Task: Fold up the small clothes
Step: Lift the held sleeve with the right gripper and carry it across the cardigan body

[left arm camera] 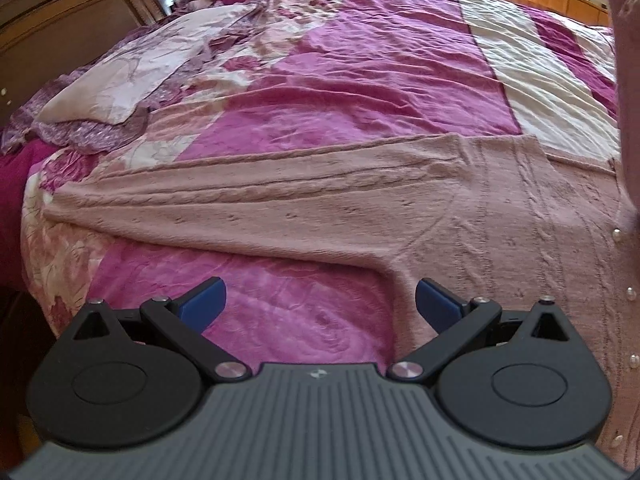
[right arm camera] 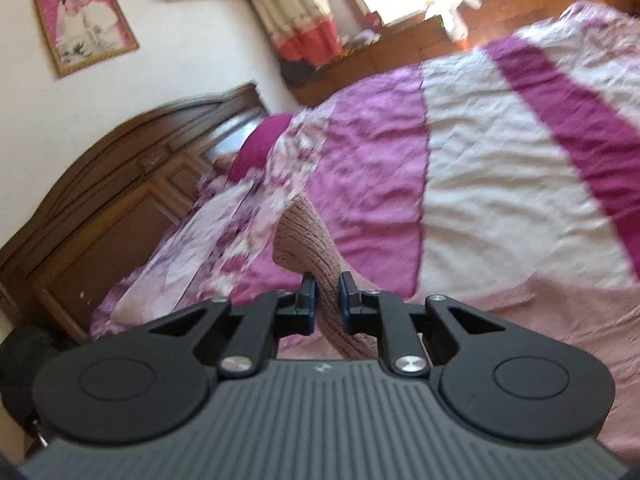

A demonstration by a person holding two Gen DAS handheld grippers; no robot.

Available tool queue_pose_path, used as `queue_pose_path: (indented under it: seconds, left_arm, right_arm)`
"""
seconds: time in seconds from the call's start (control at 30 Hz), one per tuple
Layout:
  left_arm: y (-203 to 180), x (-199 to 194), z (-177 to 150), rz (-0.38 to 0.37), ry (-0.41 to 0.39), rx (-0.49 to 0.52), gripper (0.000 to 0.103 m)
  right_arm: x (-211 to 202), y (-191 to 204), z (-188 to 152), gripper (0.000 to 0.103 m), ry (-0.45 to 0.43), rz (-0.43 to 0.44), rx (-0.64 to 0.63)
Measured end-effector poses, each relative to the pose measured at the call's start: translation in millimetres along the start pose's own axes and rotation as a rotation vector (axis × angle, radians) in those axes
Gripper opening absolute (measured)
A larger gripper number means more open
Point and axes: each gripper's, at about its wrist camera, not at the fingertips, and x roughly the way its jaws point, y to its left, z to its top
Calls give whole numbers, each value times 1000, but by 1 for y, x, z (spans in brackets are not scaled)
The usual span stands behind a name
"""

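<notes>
A dusty-pink knitted cardigan (left arm camera: 460, 216) with pearl buttons lies spread on the bed, one sleeve (left arm camera: 224, 200) stretched out to the left. My left gripper (left arm camera: 321, 304) hovers open just above the armpit area, nothing between its blue pads. In the right wrist view my right gripper (right arm camera: 328, 296) is shut on a ribbed edge of the cardigan (right arm camera: 300, 236), lifted off the bed so the knit stands up between the fingers. A raised flap of the same knit (left arm camera: 626, 92) hangs at the right edge of the left wrist view.
The bed is covered by a pink, magenta and white patchwork quilt (left arm camera: 360, 68). A pillow (left arm camera: 132, 76) lies at the left, by the dark wooden headboard (right arm camera: 100, 208). A wooden ledge (right arm camera: 400, 40) runs under the window.
</notes>
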Motion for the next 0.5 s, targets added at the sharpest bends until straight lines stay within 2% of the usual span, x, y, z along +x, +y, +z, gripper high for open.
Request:
queue_pose_path:
  seconds: [0.23,0.37,0.43,0.5]
  left_arm:
    - [21,6,-6,21,20,-37,103]
    - [26,7,-8,23,23,-47,103]
    - [27,7,-8,24,23,-48,103]
    - [27,8,-7,24,22,-48,103]
  right_arm:
    - [57,-1,-55,16,126,41,47]
    - [81,-2,-78,20,188,38,79]
    - [86,-2,-86,30,210,28,84]
    - [83,-2,-90,51,210,30,76]
